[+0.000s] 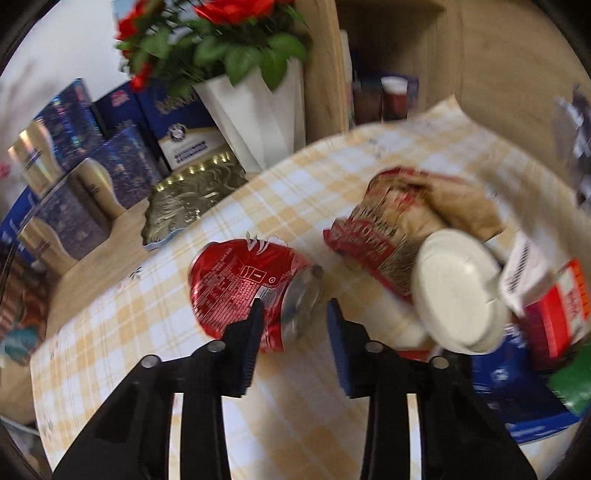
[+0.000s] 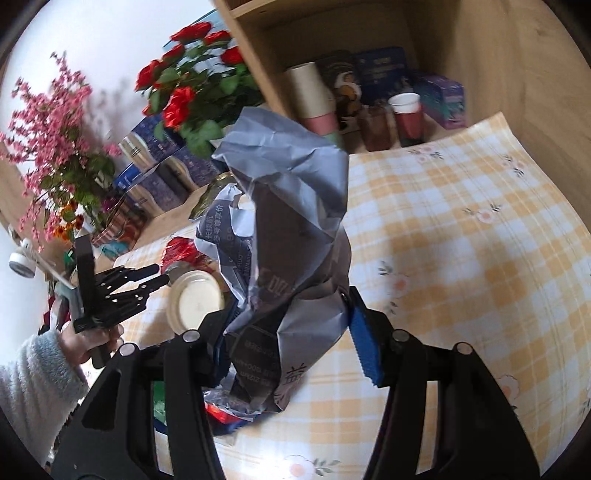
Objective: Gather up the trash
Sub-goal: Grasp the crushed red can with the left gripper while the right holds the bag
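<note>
The left gripper pointed down at the table, its jaws standing at a narrow gap with the silver end of a crushed red drink can between them. The pads did not visibly press on the can; whether one pad touched it could not be told. No earlier frame was available. The can lay on its side on the yellow checked tablecloth, dented, with white print on its red wall.

The right gripper held a crumpled sheet of grey printed paper clamped between its pads. The sheet stood up out of the jaws, creased throughout, with white characters on the grey surface.

Just beside the can, to its right in the left wrist view, lay a pile of trash: a crumpled red and brown wrapper, a round white lid, a red and white carton and a blue package under them. The items touched or overlapped.

A white vase holding red artificial roses stood at the far edge of the tablecloth, with blue gift boxes near it. A wooden shelf compartment behind the table held a paper cup, a stack of cups and small boxes. A hand in a pale fleece sleeve gripped the left gripper's handle.
</note>
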`<state>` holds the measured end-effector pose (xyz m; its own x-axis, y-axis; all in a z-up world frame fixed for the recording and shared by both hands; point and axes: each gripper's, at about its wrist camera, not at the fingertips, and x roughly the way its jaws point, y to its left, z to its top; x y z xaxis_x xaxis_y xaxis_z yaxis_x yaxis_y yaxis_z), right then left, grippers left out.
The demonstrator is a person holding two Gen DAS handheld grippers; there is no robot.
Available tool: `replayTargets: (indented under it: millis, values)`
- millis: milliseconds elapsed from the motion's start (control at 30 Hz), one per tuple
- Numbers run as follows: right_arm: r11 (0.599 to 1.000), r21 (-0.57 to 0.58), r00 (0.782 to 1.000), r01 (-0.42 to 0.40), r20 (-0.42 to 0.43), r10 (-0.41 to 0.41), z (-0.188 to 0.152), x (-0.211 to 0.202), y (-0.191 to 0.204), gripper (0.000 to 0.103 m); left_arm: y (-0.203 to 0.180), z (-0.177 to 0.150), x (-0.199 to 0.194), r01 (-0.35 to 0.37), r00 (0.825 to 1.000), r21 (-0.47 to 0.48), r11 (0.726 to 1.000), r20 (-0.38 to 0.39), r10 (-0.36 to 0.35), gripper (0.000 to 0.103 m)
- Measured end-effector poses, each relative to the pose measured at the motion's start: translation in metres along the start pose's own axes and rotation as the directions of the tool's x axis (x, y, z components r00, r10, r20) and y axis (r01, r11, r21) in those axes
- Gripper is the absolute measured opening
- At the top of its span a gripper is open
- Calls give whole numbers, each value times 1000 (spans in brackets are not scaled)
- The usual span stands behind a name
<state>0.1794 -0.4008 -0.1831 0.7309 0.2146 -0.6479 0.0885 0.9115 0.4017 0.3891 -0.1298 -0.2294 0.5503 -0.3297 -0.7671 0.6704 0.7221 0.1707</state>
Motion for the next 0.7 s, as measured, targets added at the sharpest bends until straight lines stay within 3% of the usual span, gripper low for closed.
replayTargets:
  millis: [333, 400, 700]
  values:
    - [1000, -4, 1000, 16, 16, -16, -7, -8, -12, 56, 5, 9, 32, -19, 999, 2, 1000, -36, 20, 32]
    - [1000, -5, 1000, 14, 11, -14, -9, -8, -10, 56, 3, 10, 29, -33, 999, -9, 999, -25, 33, 21]
    - [1000, -30, 1000, -6, -8, 6, -28, -16, 14, 56, 21, -7, -27, 10, 999, -235, 972, 46, 1, 18]
